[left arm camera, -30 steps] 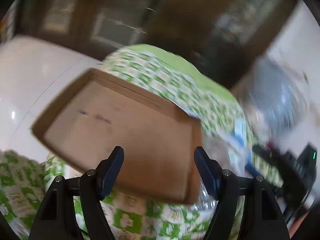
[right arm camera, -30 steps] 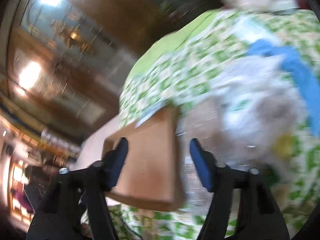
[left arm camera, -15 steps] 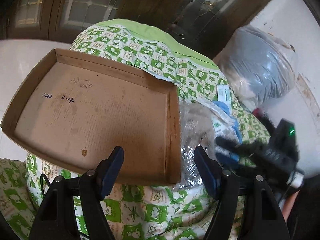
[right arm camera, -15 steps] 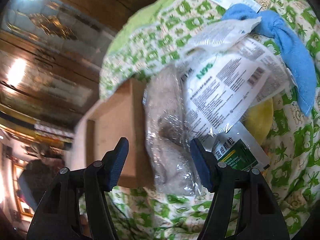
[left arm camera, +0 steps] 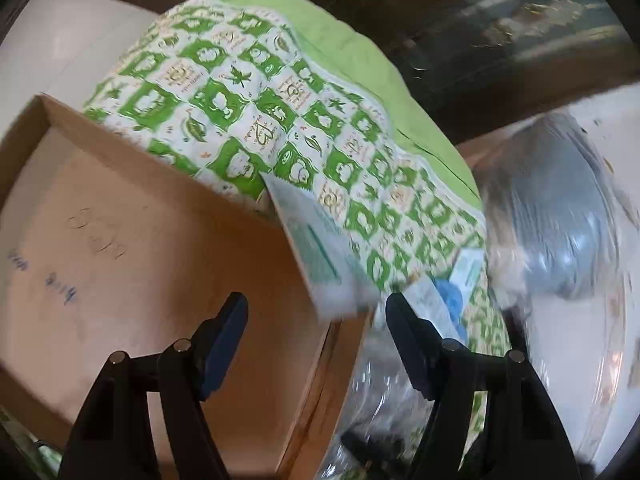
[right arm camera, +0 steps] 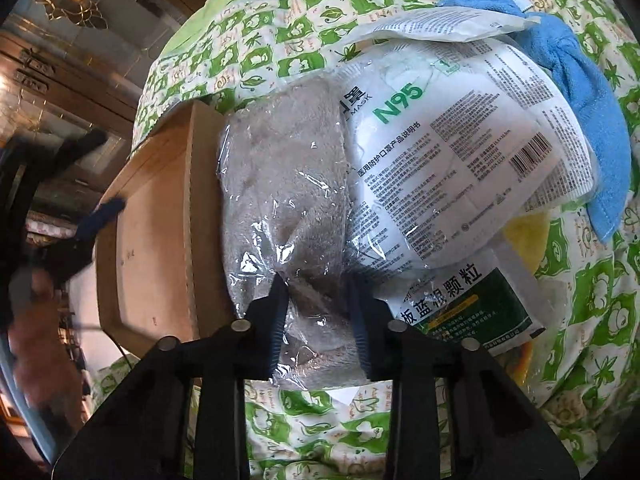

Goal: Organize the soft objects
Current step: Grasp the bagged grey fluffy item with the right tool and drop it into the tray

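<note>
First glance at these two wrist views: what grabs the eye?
The right gripper is pinching the grey plush in clear plastic wrap, which lies between the cardboard tray and an N95 mask pack. Everything sits on a loud green-and-white patterned cloth. The left gripper hangs open over the tray's corner.

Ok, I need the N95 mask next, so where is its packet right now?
In the right wrist view the N95 mask packet lies centre-right on the green patterned quilt, overlapping the plastic-wrapped grey towel, with the blue cloth to its right.
</note>
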A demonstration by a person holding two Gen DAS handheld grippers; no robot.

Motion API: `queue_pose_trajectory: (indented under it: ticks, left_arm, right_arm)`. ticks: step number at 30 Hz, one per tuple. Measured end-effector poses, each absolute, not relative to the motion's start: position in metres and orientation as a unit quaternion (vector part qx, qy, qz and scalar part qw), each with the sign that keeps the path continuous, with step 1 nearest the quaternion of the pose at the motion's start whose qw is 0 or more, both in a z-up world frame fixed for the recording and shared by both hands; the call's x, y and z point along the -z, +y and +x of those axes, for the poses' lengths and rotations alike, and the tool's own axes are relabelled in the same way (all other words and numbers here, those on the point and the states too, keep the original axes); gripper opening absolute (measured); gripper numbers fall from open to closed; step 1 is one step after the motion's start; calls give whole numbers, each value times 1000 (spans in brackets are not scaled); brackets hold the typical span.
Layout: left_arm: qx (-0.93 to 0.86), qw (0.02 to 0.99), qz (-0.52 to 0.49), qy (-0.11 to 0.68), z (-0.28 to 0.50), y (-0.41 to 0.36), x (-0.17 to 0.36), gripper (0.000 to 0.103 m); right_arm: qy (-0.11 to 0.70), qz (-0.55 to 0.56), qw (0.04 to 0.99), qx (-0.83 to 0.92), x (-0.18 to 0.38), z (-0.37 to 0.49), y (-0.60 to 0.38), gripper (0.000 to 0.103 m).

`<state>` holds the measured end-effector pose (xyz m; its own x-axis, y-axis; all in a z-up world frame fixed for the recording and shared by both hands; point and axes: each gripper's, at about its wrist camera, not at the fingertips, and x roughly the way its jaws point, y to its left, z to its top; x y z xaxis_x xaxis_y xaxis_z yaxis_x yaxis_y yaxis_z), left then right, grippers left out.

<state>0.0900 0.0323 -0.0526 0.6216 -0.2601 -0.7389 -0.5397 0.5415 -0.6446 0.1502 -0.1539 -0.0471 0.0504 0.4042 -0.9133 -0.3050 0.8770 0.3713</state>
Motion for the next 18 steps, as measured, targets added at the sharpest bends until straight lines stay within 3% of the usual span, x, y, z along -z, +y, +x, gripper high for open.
queue_pose_trajectory:
  ticks: [1,3,5,8,11,18]
  left_arm:
    - [-92,762,-477,428,94,35,58,67]
    - [-88,754,-485,434,99,33,65,36]
    - [-74,750,-495,432,104,30,67,20]
    - [-61,769,-477,422,104,27,60,5]
    - [-62,794,-447,408,96,18,45,0]
    - [-32,809,-451,376,30,18,6,0]
  right_arm:
    - [645,36,723,-247,47,152,-153,19]
    - [644,36,722,-251,48,152,-152,14]
    - [643,42,721,-255,48,151,-153,13]
    - [641,46,720,-262,48,150,-154,11]
    - [632,58,726,-266,45,143,-159,9]
    - [579,113,759,-275,17,131,-185,7]
